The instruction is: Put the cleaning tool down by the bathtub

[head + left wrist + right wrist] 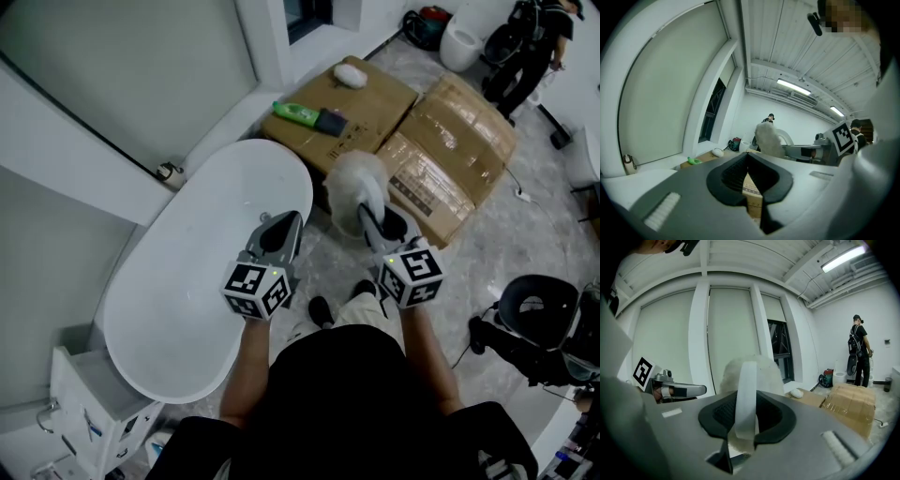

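The cleaning tool [354,180] is a fluffy white pad with a white strap [746,394]. It hangs just off the tub's right rim, above the floor and in front of the cardboard boxes. My right gripper [367,214] is shut on the strap, and the fluffy pad [765,372] stands up past the jaws. The white oval bathtub [187,281] fills the left middle of the head view. My left gripper [281,223] hovers over the tub's right rim with its jaws together and nothing in them. From the left gripper view, the pad [768,138] shows ahead to the right.
Two cardboard boxes [450,141] lie beyond the tub. On the left one are a green bottle [297,113] and a white object [351,74]. A black chair [539,314] stands at right. A person [534,47] stands far off by a toilet [461,42]. A white cabinet [94,394] sits at lower left.
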The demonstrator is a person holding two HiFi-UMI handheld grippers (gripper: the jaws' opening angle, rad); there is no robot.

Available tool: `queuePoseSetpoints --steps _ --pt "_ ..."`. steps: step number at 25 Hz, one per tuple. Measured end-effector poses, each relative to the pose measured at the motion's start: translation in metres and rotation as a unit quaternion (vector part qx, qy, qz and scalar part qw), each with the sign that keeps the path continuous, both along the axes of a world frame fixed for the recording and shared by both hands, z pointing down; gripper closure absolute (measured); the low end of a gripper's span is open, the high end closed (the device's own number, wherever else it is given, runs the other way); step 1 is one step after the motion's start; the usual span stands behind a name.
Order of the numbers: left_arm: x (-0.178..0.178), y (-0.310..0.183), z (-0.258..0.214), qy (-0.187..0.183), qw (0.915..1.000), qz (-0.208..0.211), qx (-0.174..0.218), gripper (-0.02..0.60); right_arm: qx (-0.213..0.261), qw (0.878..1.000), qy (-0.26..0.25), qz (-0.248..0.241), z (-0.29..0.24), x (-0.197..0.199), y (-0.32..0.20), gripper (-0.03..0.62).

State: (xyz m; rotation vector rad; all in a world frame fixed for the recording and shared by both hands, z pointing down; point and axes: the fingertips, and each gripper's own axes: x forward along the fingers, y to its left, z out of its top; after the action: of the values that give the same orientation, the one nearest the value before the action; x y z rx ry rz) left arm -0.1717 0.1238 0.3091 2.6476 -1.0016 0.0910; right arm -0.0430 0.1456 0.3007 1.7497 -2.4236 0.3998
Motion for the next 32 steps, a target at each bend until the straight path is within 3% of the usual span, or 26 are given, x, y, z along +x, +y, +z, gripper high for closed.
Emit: queuePoseSetpoints --steps 17,32 --pt "0.008 -0.053 0.006 -0.010 0.9992 -0.038 -0.006 0.584 0.000 0.999 -0.014 -0.031 0.002 0.014 -0.067 0.500" --pt "0.060 -0.163 -0.012 -0.014 0.9950 -0.099 0.012 0.583 0.011 0.996 -0.015 -0.089 -0.011 0.070 -0.197 0.500"
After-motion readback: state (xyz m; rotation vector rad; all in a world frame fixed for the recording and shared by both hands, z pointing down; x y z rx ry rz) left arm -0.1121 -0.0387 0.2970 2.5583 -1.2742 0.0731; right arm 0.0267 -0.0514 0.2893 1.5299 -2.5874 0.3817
